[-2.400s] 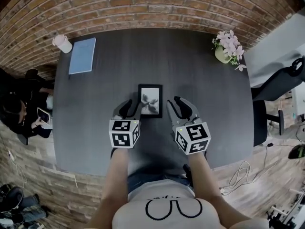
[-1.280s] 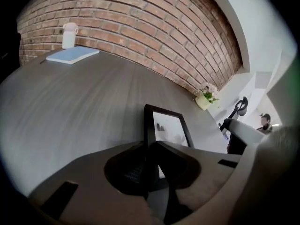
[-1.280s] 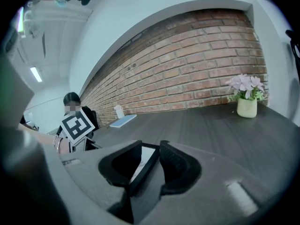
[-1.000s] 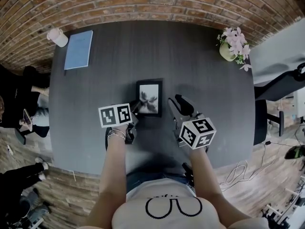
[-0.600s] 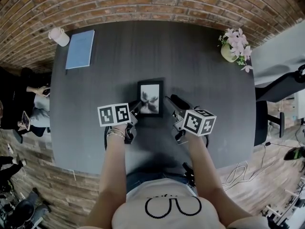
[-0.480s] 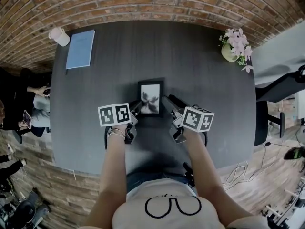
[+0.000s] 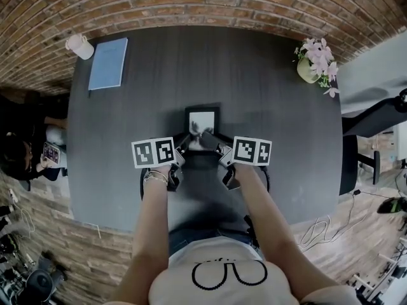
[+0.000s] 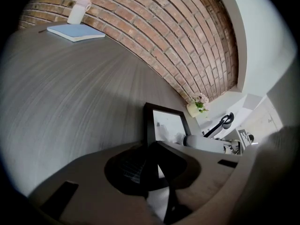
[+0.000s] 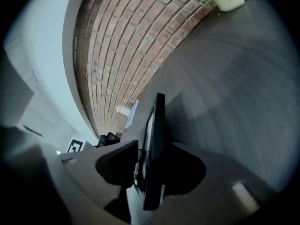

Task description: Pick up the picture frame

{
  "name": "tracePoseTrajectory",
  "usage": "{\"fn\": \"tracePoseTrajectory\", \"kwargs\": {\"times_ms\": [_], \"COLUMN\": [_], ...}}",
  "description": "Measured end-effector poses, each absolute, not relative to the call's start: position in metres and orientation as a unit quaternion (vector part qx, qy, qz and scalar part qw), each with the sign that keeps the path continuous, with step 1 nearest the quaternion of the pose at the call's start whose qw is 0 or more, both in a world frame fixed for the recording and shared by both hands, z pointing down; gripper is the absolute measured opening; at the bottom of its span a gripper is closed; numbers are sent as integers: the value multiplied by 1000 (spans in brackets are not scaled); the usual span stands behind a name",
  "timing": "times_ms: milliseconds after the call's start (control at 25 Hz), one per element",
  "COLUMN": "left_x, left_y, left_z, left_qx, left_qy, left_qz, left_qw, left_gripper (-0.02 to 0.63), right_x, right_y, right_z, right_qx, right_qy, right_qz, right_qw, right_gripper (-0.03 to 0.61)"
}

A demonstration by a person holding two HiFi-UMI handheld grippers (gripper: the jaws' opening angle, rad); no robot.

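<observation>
Frame: The picture frame (image 7: 202, 121) is on the dark bench (image 7: 267, 107), about mid-width and toward the person's side. Its near end sits between the two tools and seems tipped up a little.

Left tongs: The left tongs (image 7: 183, 150) are clamped on the frame's near left edge, with the black moulding pinched between the pads.

Right tongs: The right tongs (image 7: 213, 143) have just been opening and now stand wide. The frame's near right edge runs between the jaws, glass side toward one and back toward the other, but nothing presses on it.

Risk, one-sided hold: If the lift began now, I reckon only the left corner would carry the frame. It could swing or twist out of those pads and drop onto the bench.

Risk, the closing: The right jaws straddle a thin edge at a slant. Closing off-square might shove the frame sideways against the left grip, or land a pad on the glass instead of the moulding.

Left arm: The forearm reaches straight out from the body, the tool is pitched forward and down, and the marker cube faces up.

Right arm: The forearm angles inward toward the frame. The tool is pitched down and rolled, so one cube face lies flat to the head view.
</observation>
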State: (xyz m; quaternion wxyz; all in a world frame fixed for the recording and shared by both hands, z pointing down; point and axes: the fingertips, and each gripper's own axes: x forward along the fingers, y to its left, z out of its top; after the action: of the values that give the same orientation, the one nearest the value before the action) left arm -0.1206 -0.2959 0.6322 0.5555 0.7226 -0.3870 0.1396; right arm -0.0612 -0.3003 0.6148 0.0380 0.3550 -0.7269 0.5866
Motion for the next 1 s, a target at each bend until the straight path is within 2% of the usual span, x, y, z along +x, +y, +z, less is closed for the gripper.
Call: {"fn": "tracePoseTrajectory", "kwargs": {"times_ms": [120,200,240,360,680,840,1000], "left_x": [-121,-120,-120,-120,-120,-118,-121], "left_y": [-296,-296,-296,-296,-295,-299,-302], "left_z": [632,631,631,631,627,612,597], "left_qx": [723,723,723,723,728,731,735], "left_qy": [-388,-388,-388,-388,-402,-407,-408], "left_qz": [140,140,140,138,148,122,109], "left_qw": [554,554,554,555,535,534,530], "left_gripper": [71,70,71,71,81,173,196], "right_x": [-68,-68,-67,-68,-69,-68,-68], "right_y": [-301,-301,-301,-301,-300,-301,-299], "right_z": [616,618,619,617,617,617,617], "right_qx": [342,341,342,334,323,320,319], "right_qy": [-717,-709,-705,-702,-703,-702,-703], "right_qz": [607,617,621,629,633,636,634], "right_qw": [20,12,8,-13,-27,-36,-37], "right_gripper": [153,105,51,18,14,14,12]}}
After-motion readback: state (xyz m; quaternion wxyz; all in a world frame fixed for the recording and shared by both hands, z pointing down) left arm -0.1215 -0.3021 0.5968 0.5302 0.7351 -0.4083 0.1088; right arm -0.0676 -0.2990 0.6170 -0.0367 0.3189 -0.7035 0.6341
